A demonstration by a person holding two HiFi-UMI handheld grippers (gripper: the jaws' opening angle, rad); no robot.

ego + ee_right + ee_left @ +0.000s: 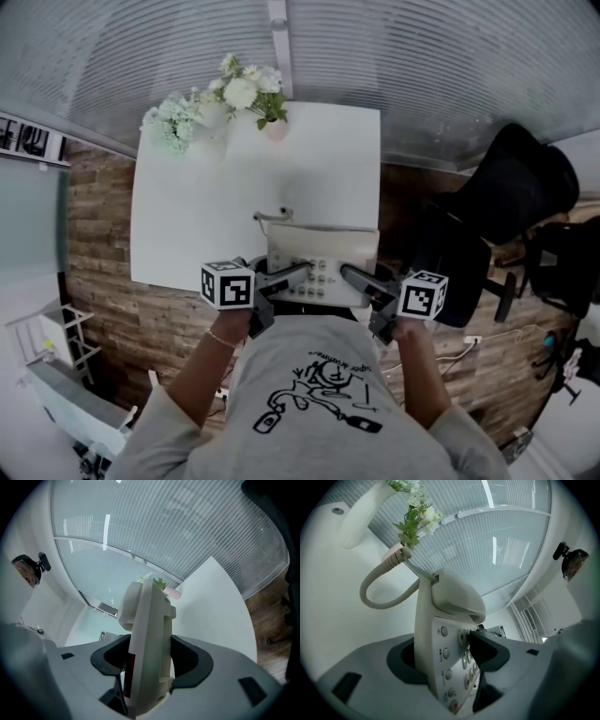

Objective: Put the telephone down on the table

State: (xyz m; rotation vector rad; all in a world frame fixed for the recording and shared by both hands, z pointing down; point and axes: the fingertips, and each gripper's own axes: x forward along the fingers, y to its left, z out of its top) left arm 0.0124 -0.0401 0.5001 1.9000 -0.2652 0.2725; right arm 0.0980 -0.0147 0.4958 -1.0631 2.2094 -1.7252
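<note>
Left gripper (286,278) clamped on telephone (322,251), keypad side; right gripper (361,281) clamped on opposite side. Telephone over near edge of white surface (197,206); flowers (242,91) at far edge.

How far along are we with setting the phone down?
Done: the cream push-button desk telephone is gripped at both sides. In hand: left tool and right tool hold it over the near edge of the white table. Left: seat it and release; contact is unclear.
</note>
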